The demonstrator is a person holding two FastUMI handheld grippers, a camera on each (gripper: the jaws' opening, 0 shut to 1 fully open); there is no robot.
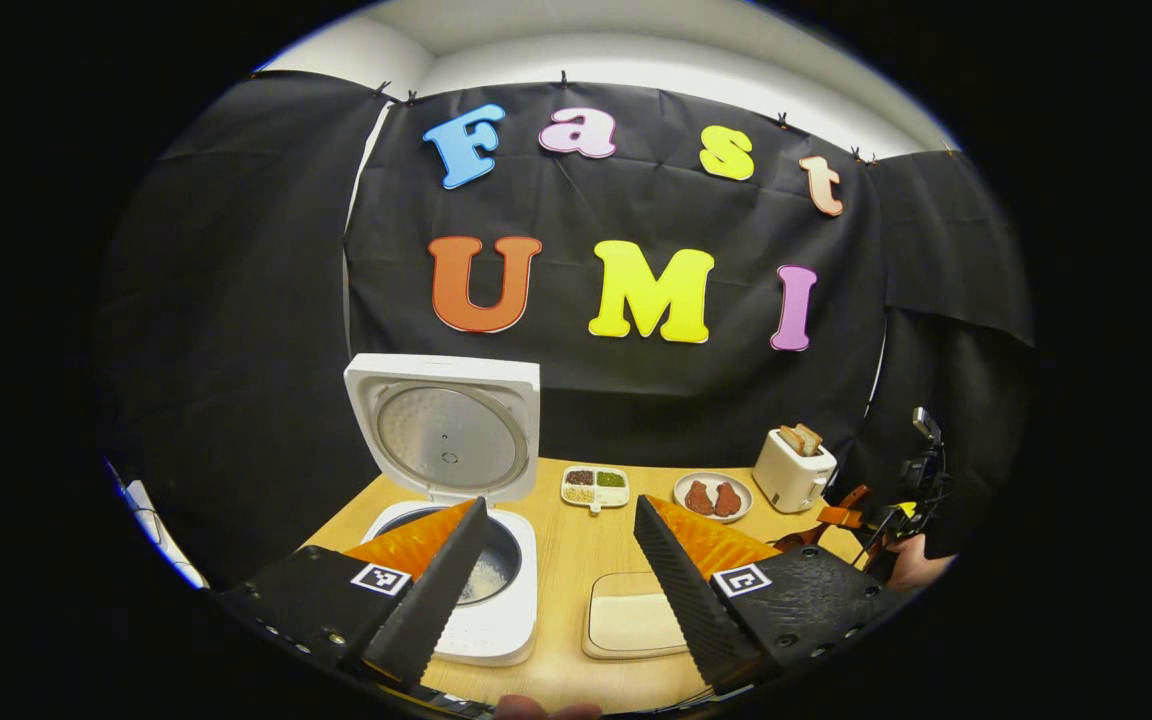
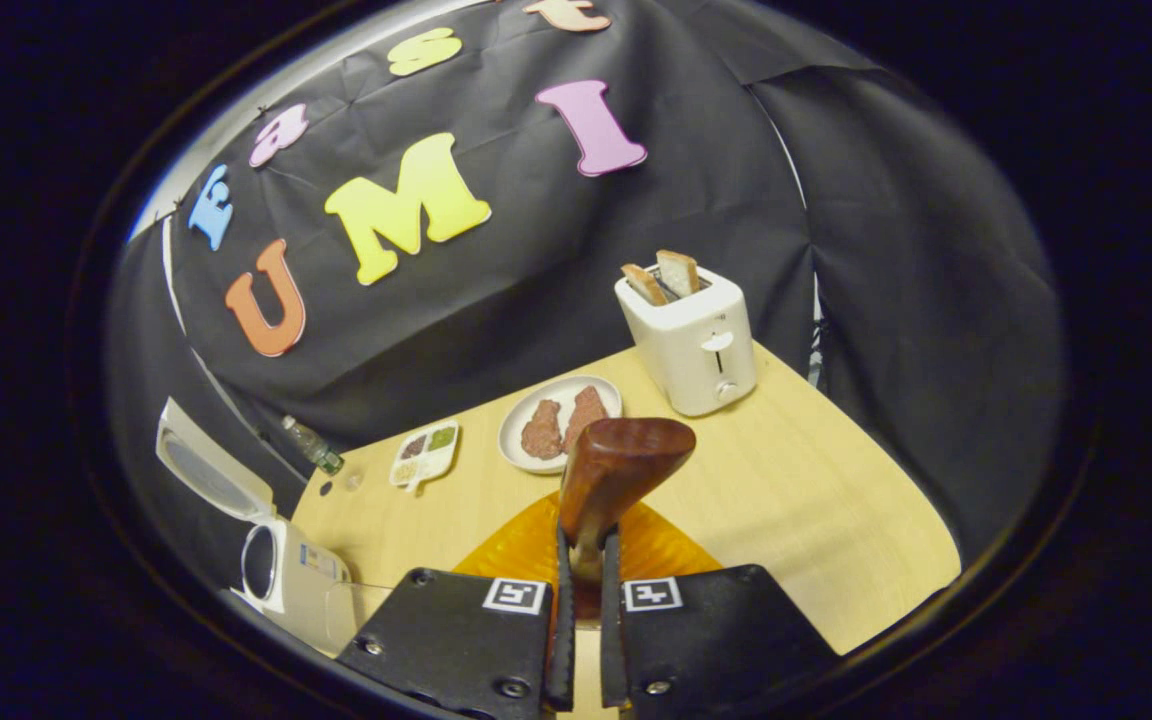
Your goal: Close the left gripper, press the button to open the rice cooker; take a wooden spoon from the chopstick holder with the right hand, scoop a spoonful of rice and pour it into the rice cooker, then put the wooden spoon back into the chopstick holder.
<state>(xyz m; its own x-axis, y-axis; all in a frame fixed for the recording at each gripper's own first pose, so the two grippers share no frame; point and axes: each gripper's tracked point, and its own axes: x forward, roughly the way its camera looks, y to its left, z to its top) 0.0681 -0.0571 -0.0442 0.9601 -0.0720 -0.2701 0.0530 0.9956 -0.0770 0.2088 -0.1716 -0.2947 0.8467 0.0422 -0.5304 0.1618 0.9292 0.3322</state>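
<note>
The white rice cooker (image 1: 481,625) stands open on the table, its lid (image 1: 446,435) upright and some rice in the pot (image 1: 491,575). My left gripper (image 1: 561,505) is open above the table's front edge, with the cooker behind its left finger and nothing between the fingers. A shallow beige dish of rice (image 1: 631,620) lies right of the cooker. My right gripper (image 2: 586,545) is shut on the handle of a wooden spoon (image 2: 626,465), whose bowl sticks up in front of the fingers. Whether the spoon holds rice I cannot tell. The rice cooker (image 2: 286,570) sits at the lower left in the right gripper view.
At the back of the table stand a divided dish of grains (image 1: 596,487), a plate with two pieces of meat (image 1: 713,497) and a white toaster (image 1: 793,468) holding bread. A small bottle (image 2: 314,447) lies near the wall. A hand (image 1: 911,565) shows at the right edge.
</note>
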